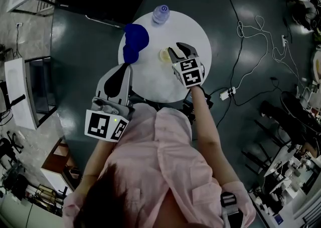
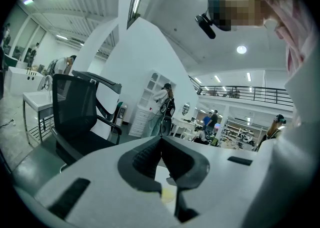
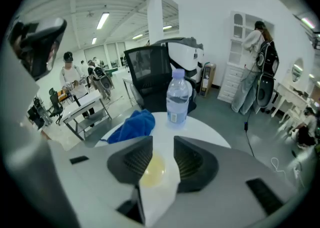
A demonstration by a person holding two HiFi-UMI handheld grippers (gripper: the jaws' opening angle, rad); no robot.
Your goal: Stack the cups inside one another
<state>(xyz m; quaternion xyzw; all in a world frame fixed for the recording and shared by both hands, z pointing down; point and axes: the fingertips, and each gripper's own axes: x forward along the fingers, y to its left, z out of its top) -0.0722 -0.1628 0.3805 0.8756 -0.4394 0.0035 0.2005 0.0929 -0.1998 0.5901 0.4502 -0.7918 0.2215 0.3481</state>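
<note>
A pale yellow translucent cup [image 1: 164,55] stands on the round white table [image 1: 195,36]; I cannot tell whether another cup is nested in it. My right gripper [image 1: 179,50] hangs just above and to the right of it. In the right gripper view the jaws stand apart, open [image 3: 163,144], and the cup [image 3: 152,169] shows below the gap, untouched by the pads. My left gripper [image 1: 122,69] is held at the table's near left edge with its jaw tips meeting, shut [image 2: 161,139] on nothing. The cup [image 2: 168,193] shows small beneath it.
A crumpled blue cloth [image 1: 134,41] lies on the table's left side, and a clear water bottle [image 1: 161,14] stands at its far edge. A black office chair [image 2: 75,117] stands beyond the table. Cables and a power strip [image 1: 228,92] lie on the floor to the right.
</note>
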